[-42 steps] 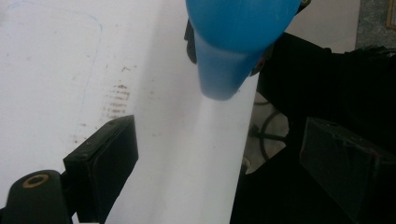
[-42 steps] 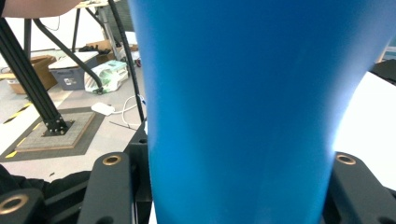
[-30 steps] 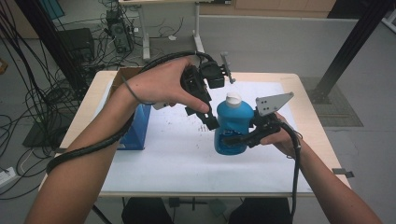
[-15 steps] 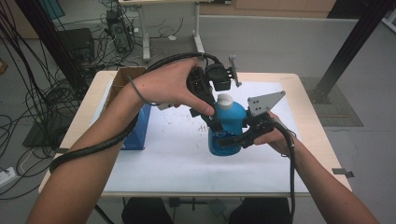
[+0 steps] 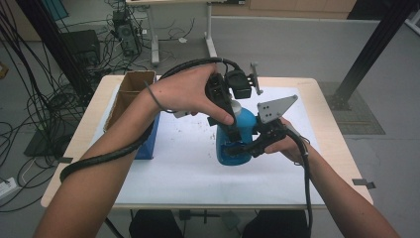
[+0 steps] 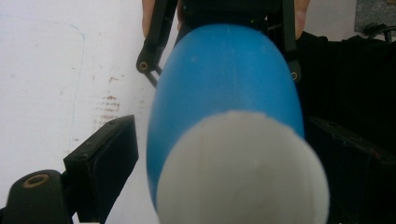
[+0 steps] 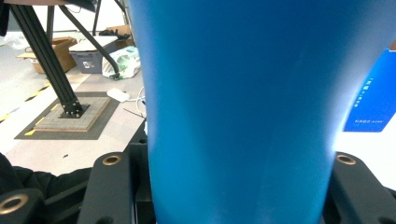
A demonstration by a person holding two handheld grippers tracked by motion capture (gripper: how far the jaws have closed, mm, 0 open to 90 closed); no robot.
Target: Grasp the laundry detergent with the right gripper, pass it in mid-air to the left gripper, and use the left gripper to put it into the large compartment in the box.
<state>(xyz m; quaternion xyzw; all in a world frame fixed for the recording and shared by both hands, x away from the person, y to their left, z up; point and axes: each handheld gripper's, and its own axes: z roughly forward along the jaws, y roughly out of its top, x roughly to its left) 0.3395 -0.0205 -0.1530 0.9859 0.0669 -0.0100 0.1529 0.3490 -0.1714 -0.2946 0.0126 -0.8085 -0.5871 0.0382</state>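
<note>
A blue bottle (image 5: 232, 151) with a white cap (image 6: 240, 172) stands upright on the white sheet (image 5: 188, 163). My right gripper (image 5: 236, 147) comes in from the right and is shut on the bottle's lower body (image 7: 238, 107), one black jaw on each side. My left gripper (image 5: 232, 125) points down over the bottle's top. Its jaws stand on either side of the cap, and a gap shows between the left jaw and the bottle (image 6: 224, 79), so it is open. The hand hides most of the cap in the high view.
A blue box (image 5: 148, 141) and an open cardboard box (image 5: 131, 91) sit at the table's left side. The white sheet covers the middle of the wooden table (image 5: 327, 124). Cables, desk legs and a black post stand on the floor beyond.
My left gripper has moved right and come down over the bottle's cap. The right gripper and bottle have shifted slightly left, still gripped.
</note>
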